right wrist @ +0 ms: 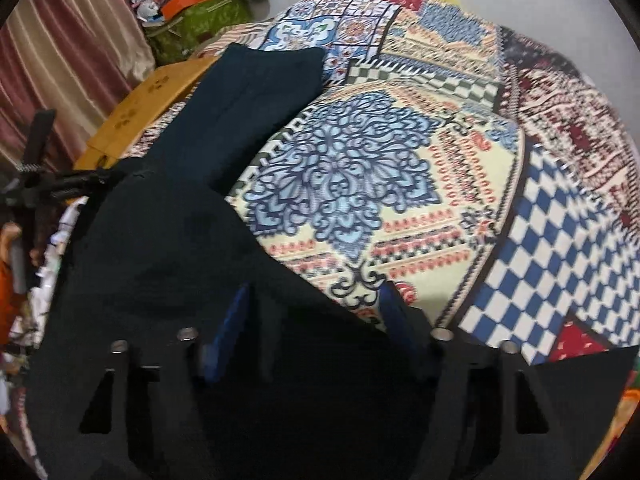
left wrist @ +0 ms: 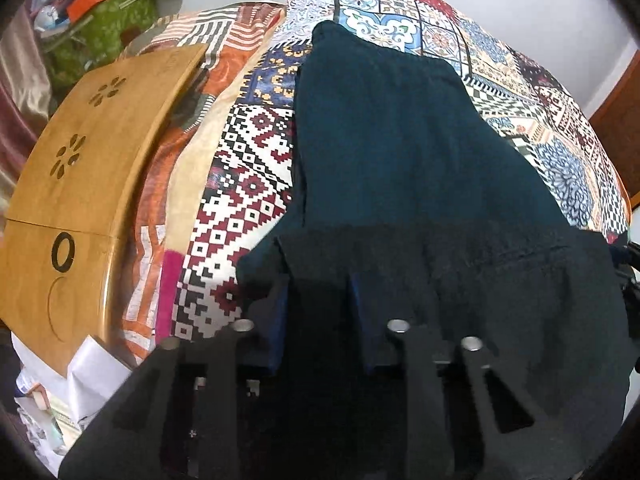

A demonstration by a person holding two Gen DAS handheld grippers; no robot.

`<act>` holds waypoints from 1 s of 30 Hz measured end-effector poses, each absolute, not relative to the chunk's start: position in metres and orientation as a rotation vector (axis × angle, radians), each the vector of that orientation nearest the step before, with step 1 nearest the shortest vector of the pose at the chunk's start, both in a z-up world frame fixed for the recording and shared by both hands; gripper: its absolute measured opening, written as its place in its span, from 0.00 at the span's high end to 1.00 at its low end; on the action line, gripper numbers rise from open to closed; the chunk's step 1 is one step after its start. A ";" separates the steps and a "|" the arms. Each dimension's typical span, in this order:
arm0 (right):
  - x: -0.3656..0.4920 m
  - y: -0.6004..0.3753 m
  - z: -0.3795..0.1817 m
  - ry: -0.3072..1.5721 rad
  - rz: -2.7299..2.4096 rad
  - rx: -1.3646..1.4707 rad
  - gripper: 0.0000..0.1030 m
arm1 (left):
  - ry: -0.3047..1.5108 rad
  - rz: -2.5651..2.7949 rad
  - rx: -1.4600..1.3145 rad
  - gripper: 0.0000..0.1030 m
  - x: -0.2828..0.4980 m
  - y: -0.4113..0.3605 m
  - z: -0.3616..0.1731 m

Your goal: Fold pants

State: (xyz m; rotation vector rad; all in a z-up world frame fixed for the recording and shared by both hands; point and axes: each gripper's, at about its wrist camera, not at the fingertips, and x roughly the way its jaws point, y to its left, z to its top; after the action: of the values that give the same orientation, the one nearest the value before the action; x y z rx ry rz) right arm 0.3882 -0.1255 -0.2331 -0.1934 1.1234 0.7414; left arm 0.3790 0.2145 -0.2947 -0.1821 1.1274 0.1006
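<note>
Bed with patchwork bedspread [left wrist: 256, 184] is carrying the work; it is filling most of both wrist views. A wooden lap table [left wrist: 88, 168] is lying along the bed's left edge, and a cluttered pile with a green cloth [left wrist: 108, 24] is sitting beyond the bed's far left corner, by a curtain [right wrist: 68, 40].

The pants [left wrist: 400, 152], dark teal, are lying lengthwise down the middle of the bed: legs are stretching toward the far edge, and the wide end is lying at the near edge, under both grippers. The legs are appearing to lie one over the other, so a lengthwise fold is probably already made; not certain from these views.

Left gripper [left wrist: 320, 320]: blue pads are standing apart with dark cloth between and over them. Whether they are pinching the cloth I cannot tell. Right gripper [right wrist: 316, 320]: jaws are standing wide, and cloth is draping across the left finger only; the bedspread is showing just inside the right finger. It is reading as open, holding nothing.

Step in hand, as judged: both grippers are setting up on the near end for a crosswise fold toward the leg ends. The next move is calling for both jaws to close on the near corners, through all layers, then lift evenly and carry the end toward the far edge, keeping the side edges lined up so the layers are not sliding.
</note>
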 end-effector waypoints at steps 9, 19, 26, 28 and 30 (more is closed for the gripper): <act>0.363 -0.114 -0.228 1.073 0.722 -0.267 0.95 | 1.067 0.128 -0.145 0.83 0.360 0.207 -0.268; 0.339 -0.132 -0.159 0.901 0.662 -0.216 0.98 | 0.922 0.091 -0.098 0.83 0.309 0.194 -0.191; 0.285 -0.147 -0.122 0.843 0.663 -0.231 0.98 | 0.844 0.072 -0.073 0.83 0.246 0.180 -0.155; 0.267 -0.152 -0.117 0.830 0.668 -0.224 0.98 | 0.837 0.071 -0.080 0.83 0.225 0.178 -0.150; 0.252 -0.157 -0.114 0.816 0.671 -0.211 0.98 | 0.831 0.074 -0.077 0.83 0.207 0.174 -0.149</act>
State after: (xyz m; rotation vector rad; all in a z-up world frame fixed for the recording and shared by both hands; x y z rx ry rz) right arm 0.2516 -0.1566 -0.1142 -0.2107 0.8159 0.6709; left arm 0.2073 0.1735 -0.1486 -0.0770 0.8307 0.0740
